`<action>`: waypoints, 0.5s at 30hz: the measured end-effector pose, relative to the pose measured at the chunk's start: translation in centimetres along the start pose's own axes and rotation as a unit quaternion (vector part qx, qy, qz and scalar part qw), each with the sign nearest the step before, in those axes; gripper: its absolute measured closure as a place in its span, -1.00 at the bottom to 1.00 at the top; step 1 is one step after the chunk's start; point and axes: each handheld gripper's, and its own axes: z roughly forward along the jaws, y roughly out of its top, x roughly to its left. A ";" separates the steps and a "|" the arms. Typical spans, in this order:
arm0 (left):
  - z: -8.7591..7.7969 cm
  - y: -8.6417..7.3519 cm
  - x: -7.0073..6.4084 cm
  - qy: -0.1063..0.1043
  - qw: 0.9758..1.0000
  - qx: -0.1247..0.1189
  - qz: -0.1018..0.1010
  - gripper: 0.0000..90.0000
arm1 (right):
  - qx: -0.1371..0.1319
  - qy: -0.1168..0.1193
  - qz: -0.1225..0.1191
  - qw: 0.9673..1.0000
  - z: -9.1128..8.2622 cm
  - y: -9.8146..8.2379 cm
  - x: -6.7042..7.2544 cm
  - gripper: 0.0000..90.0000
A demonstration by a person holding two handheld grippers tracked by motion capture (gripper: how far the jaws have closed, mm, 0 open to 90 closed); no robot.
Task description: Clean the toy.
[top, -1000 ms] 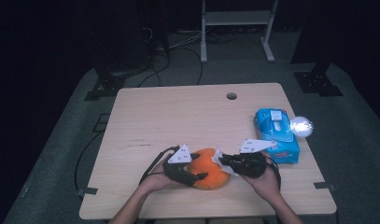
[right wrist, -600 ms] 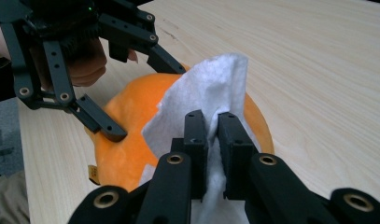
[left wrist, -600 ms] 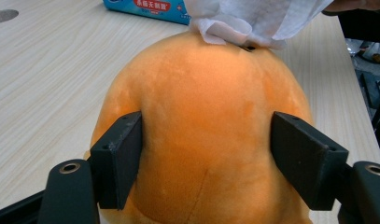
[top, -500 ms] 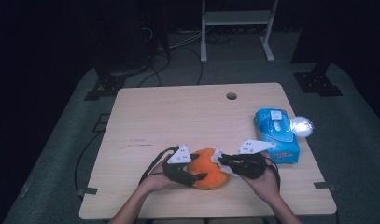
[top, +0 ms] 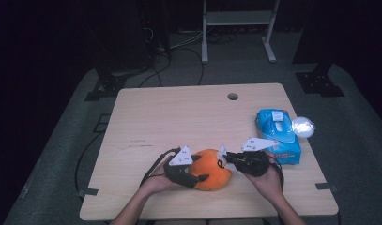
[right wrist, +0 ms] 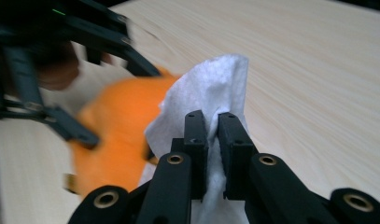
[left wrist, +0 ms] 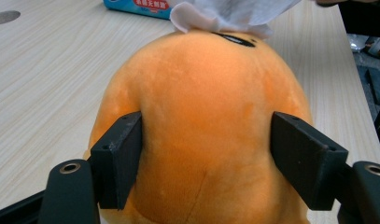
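Left hand-held gripper [top: 198, 174]: jaws clamped on either flank of the orange plush toy [top: 210, 168], pads pressed into the fur in the left gripper view; hand resting at the near edge of the tabletop [top: 179, 117].

Right hand-held gripper [top: 225, 157]: jaws pinched together on a white tissue [right wrist: 211, 98], the sheet bunched between the pads in the right gripper view; tissue lies against the toy's top end, touching it.

Orange plush toy: lying on the tabletop, near front edge, between the two hands.

Blue wipes pack [top: 278, 135]: flat on the tabletop, just beyond the right hand, near the right edge.

Round cable hole [top: 233, 96]: far side of the tabletop.
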 end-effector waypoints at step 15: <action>-0.1 0.7 -1.0 0.009 0.999 0.022 0.035 -0.38 | -0.006 0.025 0.004 1.000 0.3 0.1 0.3 0.82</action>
